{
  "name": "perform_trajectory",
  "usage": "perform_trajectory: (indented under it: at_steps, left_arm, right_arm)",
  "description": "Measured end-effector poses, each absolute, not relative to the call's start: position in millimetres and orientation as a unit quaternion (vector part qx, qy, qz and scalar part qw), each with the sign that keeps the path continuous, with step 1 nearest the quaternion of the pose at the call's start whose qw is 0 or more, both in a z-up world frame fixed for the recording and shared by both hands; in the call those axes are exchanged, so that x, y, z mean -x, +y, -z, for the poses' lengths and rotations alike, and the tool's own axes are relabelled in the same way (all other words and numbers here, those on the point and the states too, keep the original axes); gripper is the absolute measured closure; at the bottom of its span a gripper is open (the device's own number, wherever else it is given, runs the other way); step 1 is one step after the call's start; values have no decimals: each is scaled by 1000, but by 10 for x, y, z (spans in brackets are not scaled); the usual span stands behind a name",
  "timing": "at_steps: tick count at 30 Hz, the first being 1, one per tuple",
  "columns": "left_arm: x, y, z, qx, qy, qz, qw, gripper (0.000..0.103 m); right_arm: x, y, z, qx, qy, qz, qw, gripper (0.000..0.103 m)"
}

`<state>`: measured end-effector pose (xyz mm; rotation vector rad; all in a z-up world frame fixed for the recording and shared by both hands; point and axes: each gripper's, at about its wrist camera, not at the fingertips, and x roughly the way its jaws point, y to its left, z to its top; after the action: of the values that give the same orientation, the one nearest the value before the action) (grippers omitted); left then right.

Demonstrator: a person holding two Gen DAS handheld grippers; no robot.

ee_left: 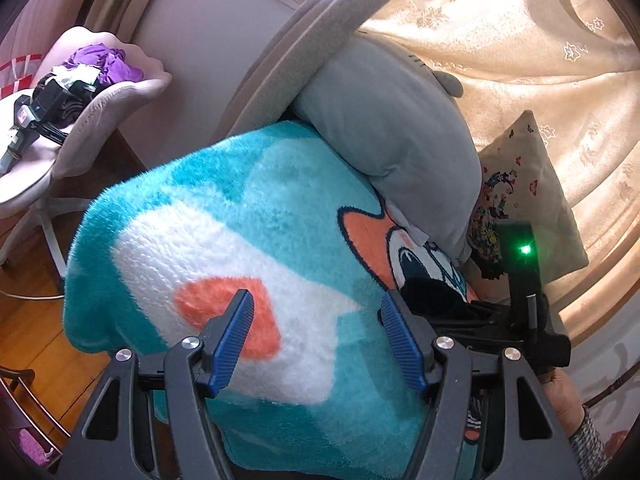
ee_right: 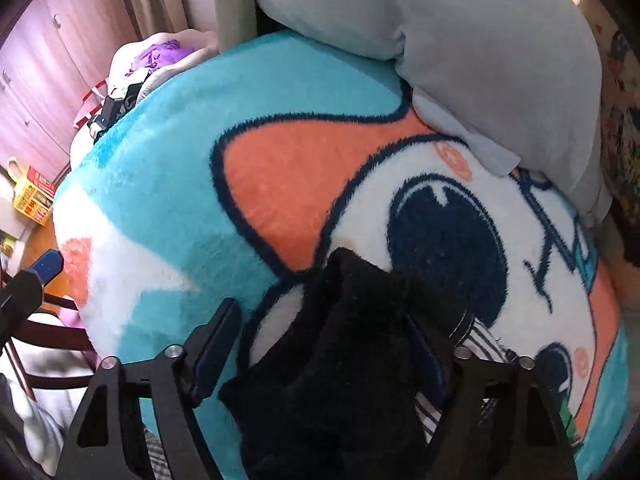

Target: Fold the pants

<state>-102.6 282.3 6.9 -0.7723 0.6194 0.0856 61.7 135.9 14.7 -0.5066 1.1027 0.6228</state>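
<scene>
We hold the left claw (ee_left: 316,316) released over the teal blanket (ee_left: 224,216) on the bed. The black pants (ee_right: 352,344) lie bunched on the blanket between the right claw's (ee_right: 320,340) parted fingers, which we cannot tell are pressing them.

— What's carrying everything here?
— A bed (ee_right: 236,12) covered by a fluffy turquoise cartoon blanket (ee_right: 168,152), orange and white patches showing.
— And on top of it?
— Black pants (ee_right: 340,360) bunched on the blanket, and a grey pillow (ee_right: 460,40) lying across its far edge.
</scene>
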Motion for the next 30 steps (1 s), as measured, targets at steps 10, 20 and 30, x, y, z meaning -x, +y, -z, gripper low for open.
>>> perform_trajectory:
  at_steps: [10, 20, 30]
  left_arm:
    - [896, 2452, -37, 356, 322, 8, 877, 38]
    - [711, 1912, -101, 302, 340, 62, 888, 38]
    - [266, 1513, 8, 283, 379, 117, 873, 94]
  right_arm:
    - [-790, 1000, -277, 160, 516, -298, 787, 60]
    - [-943, 474, -355, 15, 529, -335, 780, 67]
    - [-1020, 490, -496, -12, 521, -365, 772, 66]
